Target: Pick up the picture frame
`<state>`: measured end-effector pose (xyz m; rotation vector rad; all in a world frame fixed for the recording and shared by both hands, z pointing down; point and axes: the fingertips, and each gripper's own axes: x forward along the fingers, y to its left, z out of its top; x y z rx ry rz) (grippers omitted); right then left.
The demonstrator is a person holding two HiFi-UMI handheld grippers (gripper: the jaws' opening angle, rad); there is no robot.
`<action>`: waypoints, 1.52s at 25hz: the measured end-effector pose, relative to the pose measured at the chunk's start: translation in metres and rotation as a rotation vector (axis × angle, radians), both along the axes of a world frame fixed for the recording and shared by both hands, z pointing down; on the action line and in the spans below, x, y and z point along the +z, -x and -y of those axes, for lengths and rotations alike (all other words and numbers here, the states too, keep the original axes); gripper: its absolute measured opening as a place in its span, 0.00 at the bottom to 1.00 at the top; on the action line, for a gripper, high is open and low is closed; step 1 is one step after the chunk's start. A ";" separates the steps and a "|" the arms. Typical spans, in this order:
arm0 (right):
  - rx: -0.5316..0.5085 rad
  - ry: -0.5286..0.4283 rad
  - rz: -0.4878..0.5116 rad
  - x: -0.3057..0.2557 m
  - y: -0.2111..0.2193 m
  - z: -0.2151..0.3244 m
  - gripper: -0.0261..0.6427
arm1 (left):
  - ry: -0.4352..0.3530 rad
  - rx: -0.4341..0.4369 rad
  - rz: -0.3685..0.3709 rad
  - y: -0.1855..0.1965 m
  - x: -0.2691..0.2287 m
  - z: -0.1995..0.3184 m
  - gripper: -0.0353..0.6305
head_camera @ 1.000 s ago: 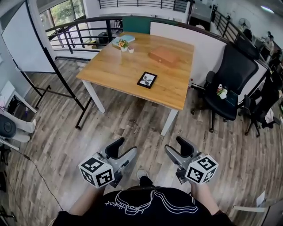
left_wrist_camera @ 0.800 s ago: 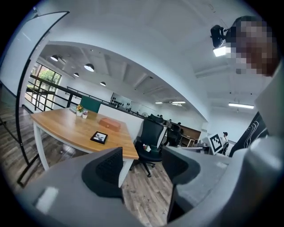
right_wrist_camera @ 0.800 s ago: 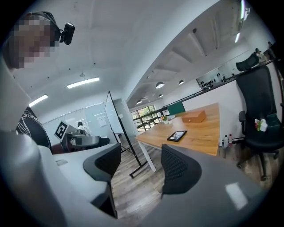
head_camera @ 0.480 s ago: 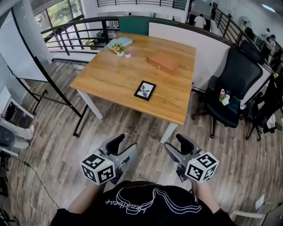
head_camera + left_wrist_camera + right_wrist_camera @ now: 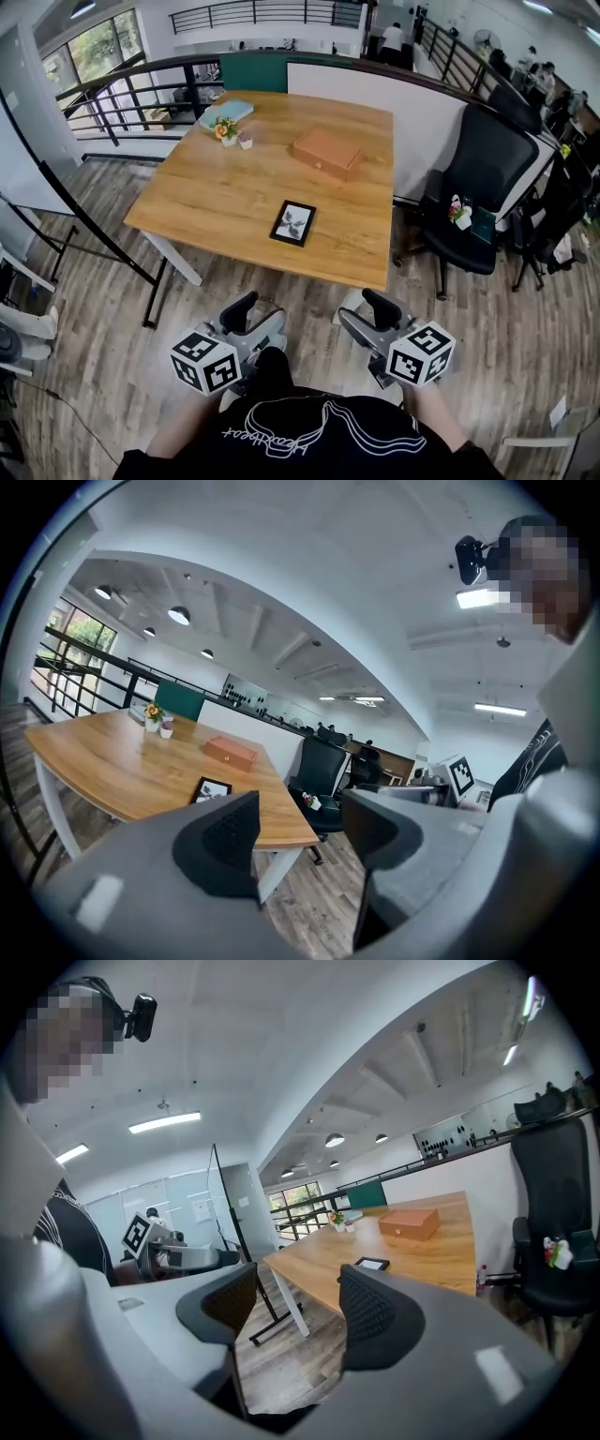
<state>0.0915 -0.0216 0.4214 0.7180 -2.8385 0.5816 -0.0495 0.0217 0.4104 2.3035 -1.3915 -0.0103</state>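
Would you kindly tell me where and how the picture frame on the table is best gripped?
Probably across its two long edges, coming down from above: the picture frame lies flat on the table, so only its thin rim offers a hold. The left gripper and right gripper are both open.

I log the picture frame (image 5: 293, 223) lying flat, face up, on the wooden worktop (image 5: 216, 187). It has a black rectangular border around a pale print with a dark leafy motif. It sits in the near half of the worktop, right of centre, back from the front edge. Its long sides run away from me, turned slightly askew. Nothing touches it.
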 end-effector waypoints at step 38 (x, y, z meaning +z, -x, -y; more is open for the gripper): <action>0.332 0.341 -0.316 0.184 0.144 0.266 0.41 | 0.128 0.285 0.084 0.153 0.124 0.290 0.60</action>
